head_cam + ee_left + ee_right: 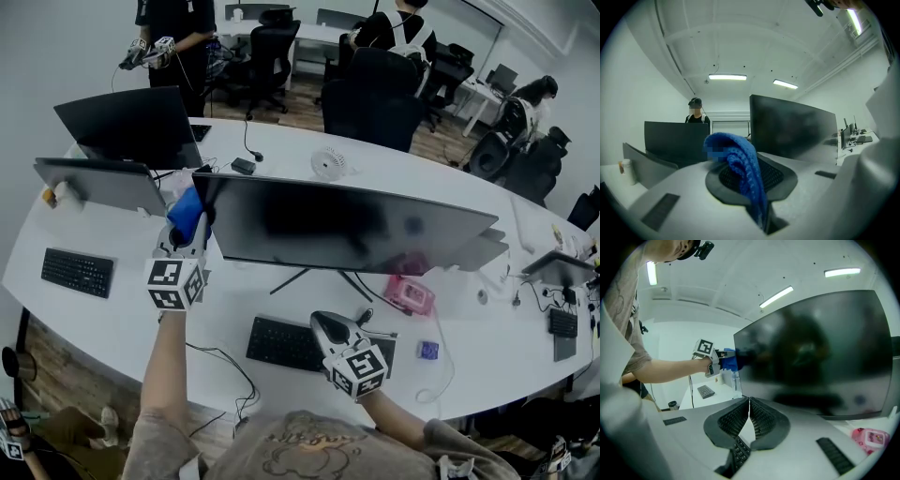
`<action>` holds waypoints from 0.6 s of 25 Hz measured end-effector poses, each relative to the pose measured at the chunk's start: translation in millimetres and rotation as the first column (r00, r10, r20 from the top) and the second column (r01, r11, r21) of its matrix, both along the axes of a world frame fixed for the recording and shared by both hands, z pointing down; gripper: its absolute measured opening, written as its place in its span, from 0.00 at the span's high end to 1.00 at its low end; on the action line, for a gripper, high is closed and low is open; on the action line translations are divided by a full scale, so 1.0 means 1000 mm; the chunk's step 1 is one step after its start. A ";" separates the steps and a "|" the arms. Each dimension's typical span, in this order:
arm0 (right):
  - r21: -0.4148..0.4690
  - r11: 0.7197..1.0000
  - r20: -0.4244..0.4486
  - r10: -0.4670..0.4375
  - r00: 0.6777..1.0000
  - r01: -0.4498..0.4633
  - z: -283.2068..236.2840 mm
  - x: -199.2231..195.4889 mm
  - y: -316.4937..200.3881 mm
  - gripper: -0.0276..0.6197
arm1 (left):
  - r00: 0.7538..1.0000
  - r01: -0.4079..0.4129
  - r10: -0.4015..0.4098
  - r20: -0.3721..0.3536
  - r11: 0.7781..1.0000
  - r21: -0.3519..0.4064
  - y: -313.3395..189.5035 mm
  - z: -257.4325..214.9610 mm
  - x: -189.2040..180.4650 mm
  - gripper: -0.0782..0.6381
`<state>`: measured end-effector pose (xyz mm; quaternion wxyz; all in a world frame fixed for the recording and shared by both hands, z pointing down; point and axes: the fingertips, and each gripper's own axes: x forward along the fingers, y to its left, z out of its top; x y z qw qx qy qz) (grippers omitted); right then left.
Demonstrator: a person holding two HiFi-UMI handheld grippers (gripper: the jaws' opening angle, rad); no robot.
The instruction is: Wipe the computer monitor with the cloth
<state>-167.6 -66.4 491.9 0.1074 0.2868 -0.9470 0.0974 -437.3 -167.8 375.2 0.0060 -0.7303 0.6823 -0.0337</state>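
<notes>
Nothing can be read as text, brand or number: the marker cube [176, 282] on the left gripper [190, 231] and that on the right gripper [330, 328] carry only black-and-white square patterns, and the near shirt [305, 448] print is too blurred.

White curved desk [112, 319], black chairs [370, 103], ceiling lights [727, 77]

Left arm outstretched, left tongs [190, 234] raised (pinching cloth [186, 214]), right tongs [325, 325] low, jaws together
</notes>
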 end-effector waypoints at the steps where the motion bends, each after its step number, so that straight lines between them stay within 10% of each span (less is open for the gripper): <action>1: 0.001 1.000 0.000 -0.001 1.000 0.001 -0.001 0.001 0.001 0.92 | 1.000 -0.001 0.001 0.005 1.000 0.003 0.000 -0.004 0.000 0.82; 15: 0.005 1.000 0.017 -0.002 1.000 0.002 -0.007 0.011 0.007 0.92 | 0.999 -0.009 0.004 0.041 0.992 0.123 0.005 -0.086 0.003 0.82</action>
